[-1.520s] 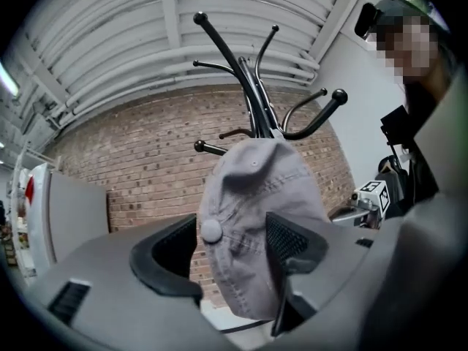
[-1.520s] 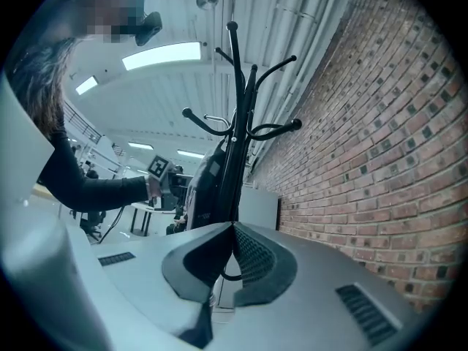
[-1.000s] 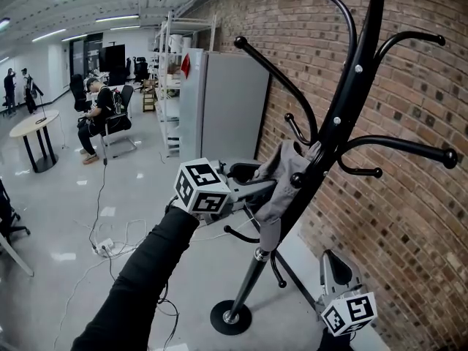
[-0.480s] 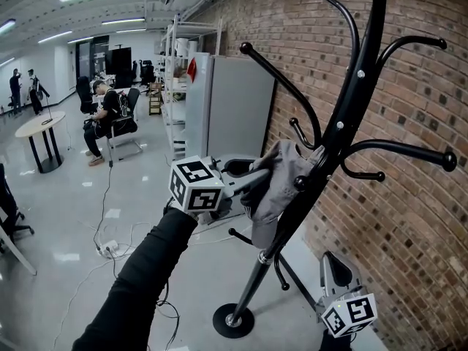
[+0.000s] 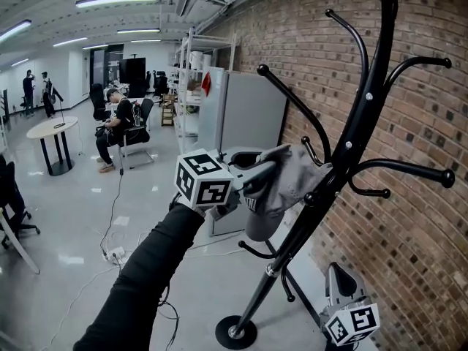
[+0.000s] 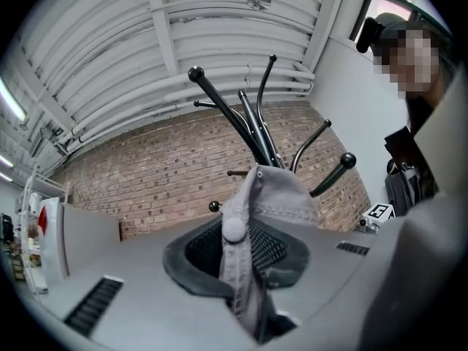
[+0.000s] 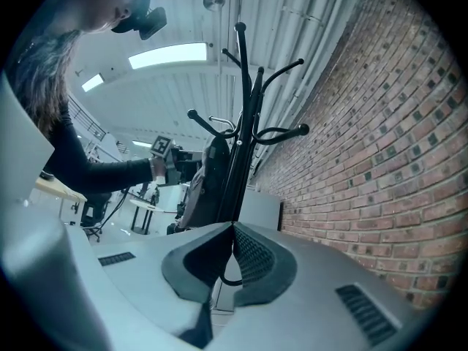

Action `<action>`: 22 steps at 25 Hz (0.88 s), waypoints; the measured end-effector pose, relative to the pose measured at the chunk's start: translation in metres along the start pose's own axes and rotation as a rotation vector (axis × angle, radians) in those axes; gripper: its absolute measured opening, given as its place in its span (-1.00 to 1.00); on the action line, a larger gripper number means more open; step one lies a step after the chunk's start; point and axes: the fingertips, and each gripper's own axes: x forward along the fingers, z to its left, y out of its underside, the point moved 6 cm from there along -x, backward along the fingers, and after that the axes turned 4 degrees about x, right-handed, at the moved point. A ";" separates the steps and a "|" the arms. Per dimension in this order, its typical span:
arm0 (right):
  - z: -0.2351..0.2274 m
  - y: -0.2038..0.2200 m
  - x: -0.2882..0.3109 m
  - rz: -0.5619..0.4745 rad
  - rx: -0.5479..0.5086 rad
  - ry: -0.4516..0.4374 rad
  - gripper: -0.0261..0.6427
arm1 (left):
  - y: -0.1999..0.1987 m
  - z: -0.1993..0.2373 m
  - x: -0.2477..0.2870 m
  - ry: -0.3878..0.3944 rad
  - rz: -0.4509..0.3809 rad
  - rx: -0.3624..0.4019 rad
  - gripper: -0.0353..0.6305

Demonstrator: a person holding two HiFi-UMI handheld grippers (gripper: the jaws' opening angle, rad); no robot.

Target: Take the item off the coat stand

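no text can be read; a mark on the cap [image 5: 281, 189] seems blurred.

The left arm has a long black sleeve [image 5: 142, 269]. The left tongs [image 5: 257, 175] and right tongs [image 5: 334, 270] are grey with dark bumpy pads [image 6: 269, 247]. Each has a white cube [image 5: 203, 180] with black squares.

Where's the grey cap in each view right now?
Head view: centre, cap in the left tongs, against the coat stand.
Left gripper view: centre, cap pinched between the jaws.
Right gripper view: mid-frame, cap just left of the coat stand.
Shared landmark: the coat stand.
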 end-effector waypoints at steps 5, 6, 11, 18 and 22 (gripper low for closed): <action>0.003 -0.003 0.002 -0.011 -0.005 -0.014 -0.89 | -0.034 0.014 -0.009 -0.043 -0.041 0.019 -0.69; 0.003 -0.004 0.002 -0.014 -0.004 -0.013 -0.89 | -0.041 0.017 -0.012 -0.055 -0.050 0.026 -0.69; -0.001 -0.007 0.005 -0.025 -0.007 -0.012 -0.89 | -0.067 0.041 -0.027 -0.117 -0.107 0.008 -0.69; 0.001 -0.005 0.014 -0.031 0.016 -0.028 -0.89 | -0.090 0.055 -0.050 -0.161 -0.142 0.038 -0.69; 0.005 -0.007 0.022 -0.036 0.015 -0.045 -0.89 | -0.101 0.062 -0.062 -0.191 -0.148 0.057 -0.69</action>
